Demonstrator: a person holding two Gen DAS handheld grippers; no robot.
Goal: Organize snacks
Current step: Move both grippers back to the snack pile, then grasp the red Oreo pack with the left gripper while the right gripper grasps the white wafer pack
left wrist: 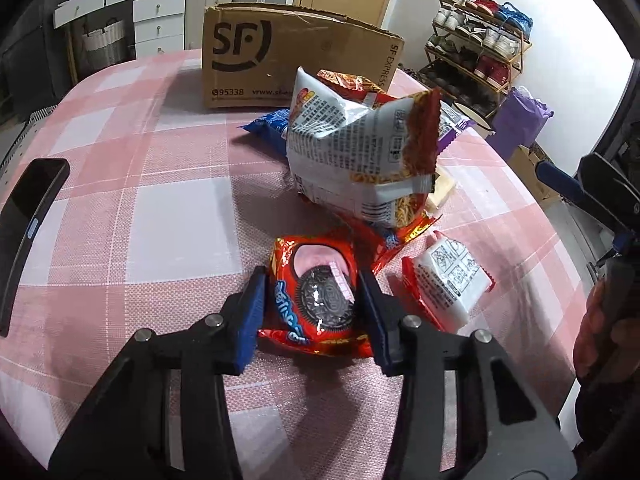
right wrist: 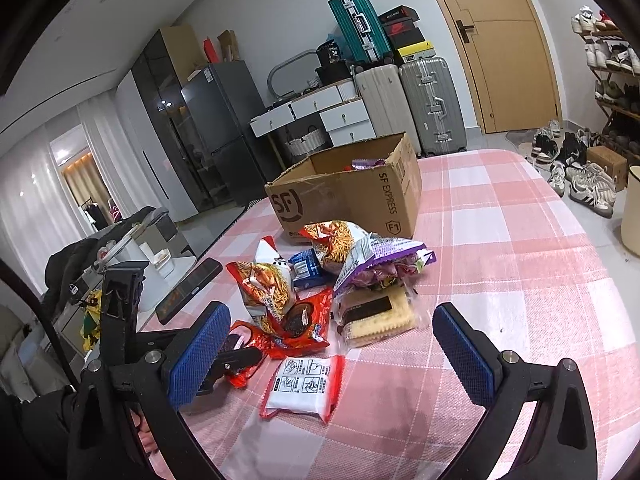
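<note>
A red Oreo packet (left wrist: pixel 316 300) lies on the pink checked tablecloth (left wrist: pixel 160 208). My left gripper (left wrist: pixel 312 304) has a blue pad on each side of it, touching or nearly touching its edges. Beyond it a white noodle bag (left wrist: pixel 352 152) leans on a pile of snacks. A small white and red packet (left wrist: pixel 448 280) lies to the right. In the right wrist view my right gripper (right wrist: pixel 332 352) is wide open and empty above that white packet (right wrist: pixel 302 384). The pile (right wrist: pixel 320 272) and the open SF cardboard box (right wrist: pixel 352 196) lie beyond, with a purple packet inside the box.
A black phone (left wrist: pixel 28 232) lies at the table's left edge. A cracker pack (right wrist: pixel 380 316) and a purple bag (right wrist: pixel 376 256) sit at the pile's right. Shoe rack (left wrist: pixel 480 48), suitcases (right wrist: pixel 432 104) and drawers stand around the table.
</note>
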